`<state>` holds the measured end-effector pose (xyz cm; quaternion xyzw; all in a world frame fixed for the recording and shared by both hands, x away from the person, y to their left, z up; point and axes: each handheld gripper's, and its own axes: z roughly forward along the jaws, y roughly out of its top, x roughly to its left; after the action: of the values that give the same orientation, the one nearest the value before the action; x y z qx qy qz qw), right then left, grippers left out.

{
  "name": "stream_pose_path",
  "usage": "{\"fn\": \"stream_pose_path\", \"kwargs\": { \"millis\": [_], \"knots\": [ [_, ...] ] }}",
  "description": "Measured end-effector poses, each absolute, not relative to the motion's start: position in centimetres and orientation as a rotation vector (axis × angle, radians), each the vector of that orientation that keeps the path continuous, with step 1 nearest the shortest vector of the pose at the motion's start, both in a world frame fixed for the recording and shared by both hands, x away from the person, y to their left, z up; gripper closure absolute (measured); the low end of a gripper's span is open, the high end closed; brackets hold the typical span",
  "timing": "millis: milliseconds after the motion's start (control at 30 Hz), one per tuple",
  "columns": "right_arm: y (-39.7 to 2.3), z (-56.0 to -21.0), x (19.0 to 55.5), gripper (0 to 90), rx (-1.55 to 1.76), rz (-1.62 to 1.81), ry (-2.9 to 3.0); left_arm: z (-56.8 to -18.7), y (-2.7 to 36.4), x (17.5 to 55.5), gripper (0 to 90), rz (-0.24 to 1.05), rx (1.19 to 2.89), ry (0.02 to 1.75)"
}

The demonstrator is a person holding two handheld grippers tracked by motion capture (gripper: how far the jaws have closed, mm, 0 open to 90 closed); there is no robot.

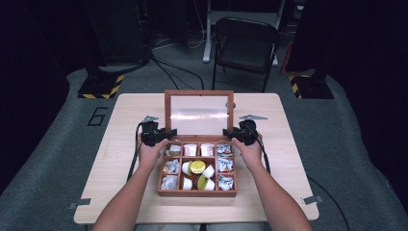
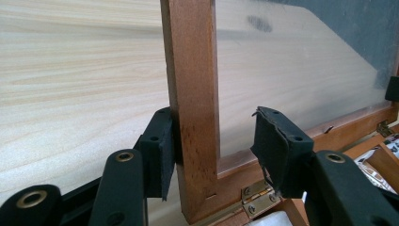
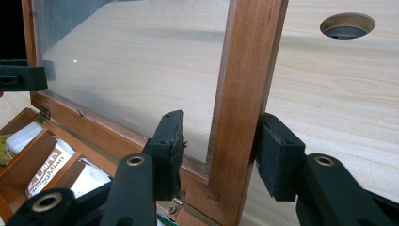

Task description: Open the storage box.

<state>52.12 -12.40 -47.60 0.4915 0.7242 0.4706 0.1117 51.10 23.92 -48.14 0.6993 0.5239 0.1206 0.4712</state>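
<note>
Wooden box (image 1: 197,191) sits mid-table (image 1: 120,159), lid (image 1: 199,114) upright, facing the person. Left hand-held gripper (image 1: 163,134) and right hand-held gripper (image 1: 232,133) point inward, level, jaws straddling the lid's side rails, not clamped.

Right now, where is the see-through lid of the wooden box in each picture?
High view: the lid stands upright mid-table, behind the box's compartments.
Left gripper view: its left frame post crosses the middle, the pane to its right.
Right gripper view: its pane fills the upper left.
Shared landmark: the brass hinge.
</note>
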Motion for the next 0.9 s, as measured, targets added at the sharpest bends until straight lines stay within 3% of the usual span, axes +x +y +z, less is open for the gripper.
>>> {"fn": "stream_pose_path", "kwargs": {
  "millis": [267, 900],
  "knots": [
    [-12.5, -47.8, 52.2, 53.9, 1.484, 1.388, 2.127, -48.1, 22.8, 51.4, 39.5, 0.332, 1.77, 1.295],
    [-12.6, -48.2, 52.5, 52.7, 1.53, 1.39, 2.124, -48.7, 22.7, 51.8, 34.5, 0.295, 1.753, 1.32]
  ]
}}
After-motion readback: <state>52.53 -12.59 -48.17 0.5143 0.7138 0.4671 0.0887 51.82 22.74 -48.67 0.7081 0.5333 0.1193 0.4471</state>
